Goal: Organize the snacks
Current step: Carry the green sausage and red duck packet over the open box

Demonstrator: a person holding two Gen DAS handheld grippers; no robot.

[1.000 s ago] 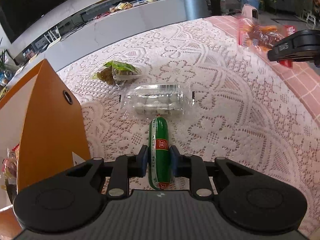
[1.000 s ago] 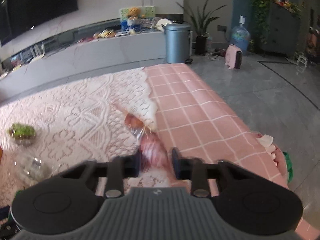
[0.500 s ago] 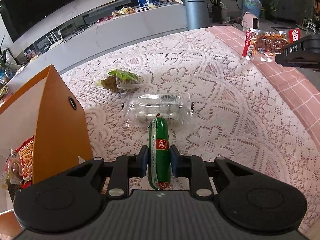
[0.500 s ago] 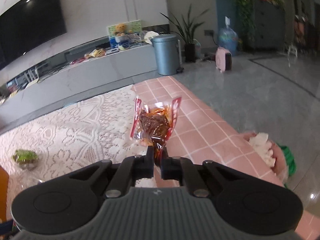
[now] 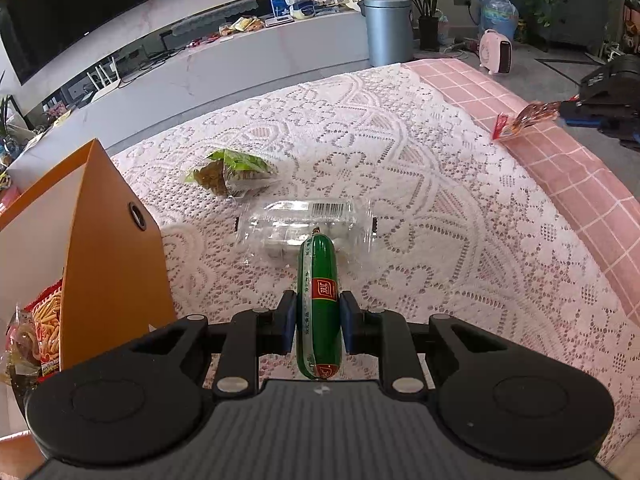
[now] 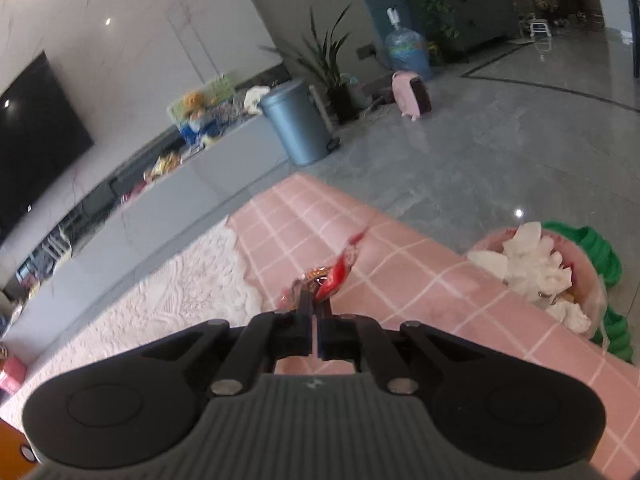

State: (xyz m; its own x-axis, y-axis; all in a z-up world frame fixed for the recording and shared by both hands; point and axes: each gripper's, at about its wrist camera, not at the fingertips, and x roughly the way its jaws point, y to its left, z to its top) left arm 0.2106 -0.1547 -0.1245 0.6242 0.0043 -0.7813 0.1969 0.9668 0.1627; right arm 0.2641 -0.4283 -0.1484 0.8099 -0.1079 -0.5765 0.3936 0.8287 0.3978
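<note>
My left gripper (image 5: 319,322) is shut on a green sausage stick (image 5: 320,292) with a red label, held above the lace cloth. Just beyond it lie a clear plastic box of white pieces (image 5: 304,224) and a green-topped snack bag (image 5: 230,172). An orange box (image 5: 108,248) stands at the left with a red chip packet (image 5: 44,332) inside. My right gripper (image 6: 316,314) is shut on the edge of a red meat-snack packet (image 6: 332,276), which sticks out edge-on over the pink checked cloth. The same packet (image 5: 524,118) and right gripper (image 5: 566,109) show at the far right of the left wrist view.
The table (image 5: 400,152) carries a white lace cloth over a pink checked one (image 6: 400,276). A bin with white tissue and green liner (image 6: 552,268) stands on the floor by the table's right edge. A grey pedal bin (image 6: 296,124) and a low TV cabinet lie beyond.
The right gripper has lifted the red packet off the table and rolled, so the packet now shows edge-on. The left gripper and its sausage have barely moved.
</note>
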